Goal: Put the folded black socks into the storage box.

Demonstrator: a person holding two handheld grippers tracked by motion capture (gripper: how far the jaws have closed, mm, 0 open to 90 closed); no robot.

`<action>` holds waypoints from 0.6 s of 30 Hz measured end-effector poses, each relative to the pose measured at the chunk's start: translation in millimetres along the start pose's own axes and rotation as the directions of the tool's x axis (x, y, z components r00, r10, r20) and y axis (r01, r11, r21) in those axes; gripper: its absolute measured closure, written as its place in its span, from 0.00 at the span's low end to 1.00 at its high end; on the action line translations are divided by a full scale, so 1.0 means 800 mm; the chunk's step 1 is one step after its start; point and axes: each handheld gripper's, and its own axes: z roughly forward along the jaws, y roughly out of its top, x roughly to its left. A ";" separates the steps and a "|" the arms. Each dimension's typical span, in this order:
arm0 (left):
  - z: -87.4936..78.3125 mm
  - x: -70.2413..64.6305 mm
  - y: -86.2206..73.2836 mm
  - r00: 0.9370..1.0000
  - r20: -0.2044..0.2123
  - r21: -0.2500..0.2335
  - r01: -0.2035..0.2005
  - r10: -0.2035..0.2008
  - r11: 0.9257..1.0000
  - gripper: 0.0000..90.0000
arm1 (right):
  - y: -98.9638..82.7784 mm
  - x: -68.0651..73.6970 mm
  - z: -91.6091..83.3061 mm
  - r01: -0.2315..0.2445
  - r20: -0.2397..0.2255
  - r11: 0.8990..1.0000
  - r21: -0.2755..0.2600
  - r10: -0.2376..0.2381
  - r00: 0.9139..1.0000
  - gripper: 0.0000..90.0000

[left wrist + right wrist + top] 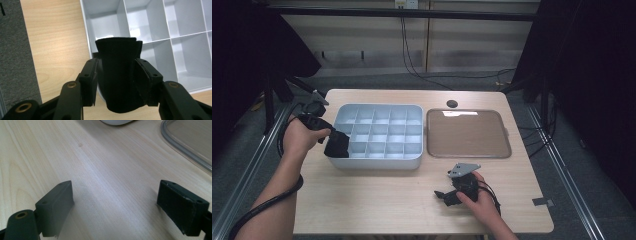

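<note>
Left claw (116, 75) pinching soft, light black folded cloth roll (117, 75) mid-body, over pale grey compartment tray (377, 162) at worktop's left edge; likely compressible. Right claw (116, 207) spread, empty.

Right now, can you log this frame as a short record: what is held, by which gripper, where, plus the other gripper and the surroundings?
held item: black folded cloth
holder: left gripper, jaws closed on the cloth's sides
position: over the near left corner of the compartment box
compartments: those in view are empty
right gripper: jaws wide apart, nothing between them, low over the wooden table
beside box: clear lid lying flat on the table, to the box's right
</note>
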 end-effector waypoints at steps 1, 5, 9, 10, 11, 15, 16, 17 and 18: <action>-0.001 0.000 0.000 1.000 -0.002 -0.001 0.001 -0.001 1.000 0.61 | 0.000 0.000 0.000 0.000 0.000 1.000 0.000 0.000 1.000 0.14; -0.005 0.001 0.003 1.000 0.005 0.005 0.004 -0.004 1.000 0.63 | 0.000 0.000 0.000 0.000 0.000 1.000 0.000 0.000 1.000 0.14; -0.008 0.002 0.005 1.000 0.007 0.007 0.009 -0.009 1.000 0.65 | 0.000 0.000 0.000 0.000 0.000 1.000 0.000 0.000 1.000 0.14; -0.009 0.003 0.006 1.000 0.007 0.008 0.008 -0.008 1.000 0.65 | 0.000 0.000 0.000 0.000 0.000 1.000 0.000 0.000 1.000 0.14; -0.009 0.003 0.006 1.000 0.007 0.011 0.009 -0.009 1.000 0.66 | 0.000 0.000 0.000 -0.002 0.000 1.000 0.001 0.002 1.000 0.14; -0.015 0.003 0.009 1.000 0.017 0.012 0.007 -0.007 1.000 0.71 | 0.000 0.000 0.000 -0.002 0.000 1.000 0.001 0.002 1.000 0.14; -0.016 0.003 0.010 1.000 0.019 0.012 0.005 -0.005 1.000 0.72 | 0.000 0.000 0.000 -0.001 0.000 1.000 0.000 0.001 1.000 0.14; -0.018 0.002 0.010 1.000 0.018 0.009 0.004 -0.005 1.000 0.72 | 0.000 0.000 0.000 -0.001 0.000 1.000 0.000 0.001 1.000 0.14; -0.020 0.002 0.011 1.000 0.015 0.010 -0.001 0.001 1.000 0.74 | 0.000 0.000 0.000 -0.001 -0.001 1.000 0.000 0.001 1.000 0.14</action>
